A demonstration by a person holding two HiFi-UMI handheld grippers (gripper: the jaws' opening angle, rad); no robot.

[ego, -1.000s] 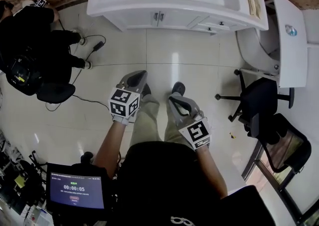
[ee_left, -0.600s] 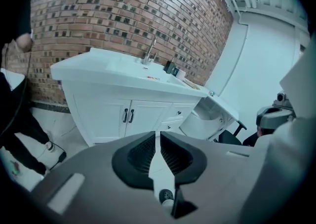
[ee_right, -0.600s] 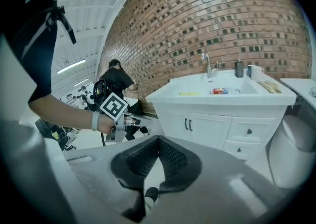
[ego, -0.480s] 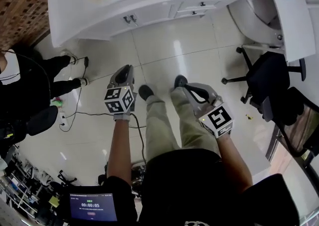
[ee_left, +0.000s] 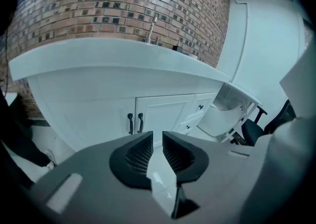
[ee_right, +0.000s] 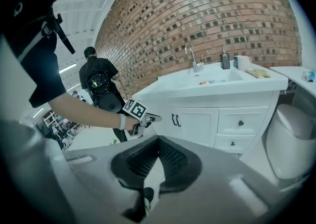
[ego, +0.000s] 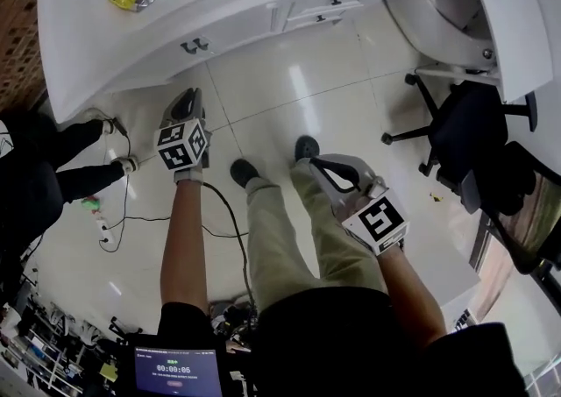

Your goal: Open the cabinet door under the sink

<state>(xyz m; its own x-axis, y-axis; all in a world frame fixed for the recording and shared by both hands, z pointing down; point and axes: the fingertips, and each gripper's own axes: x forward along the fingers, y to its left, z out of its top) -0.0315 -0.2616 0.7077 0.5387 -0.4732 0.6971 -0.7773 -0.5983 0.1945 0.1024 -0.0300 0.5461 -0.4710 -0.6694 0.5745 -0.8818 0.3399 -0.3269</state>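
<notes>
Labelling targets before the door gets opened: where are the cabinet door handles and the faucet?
Cabinet door handles (ee_left: pixel 140 122), left gripper view, right handle's bar.
Faucet (ee_left: pixel 152 29), left gripper view, upright stem.

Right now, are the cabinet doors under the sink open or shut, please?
Shut: both cabinet doors sit flush, their handles side by side.

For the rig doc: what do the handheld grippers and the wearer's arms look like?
Both the left gripper and the right gripper have grey moulded bodies tapering to tongs with dark ribbed pads, each carrying a white cube with black square markers. Left tongs are opening, nothing between them. The arms are bare below a black short-sleeved top; white band at the left wrist.
</notes>
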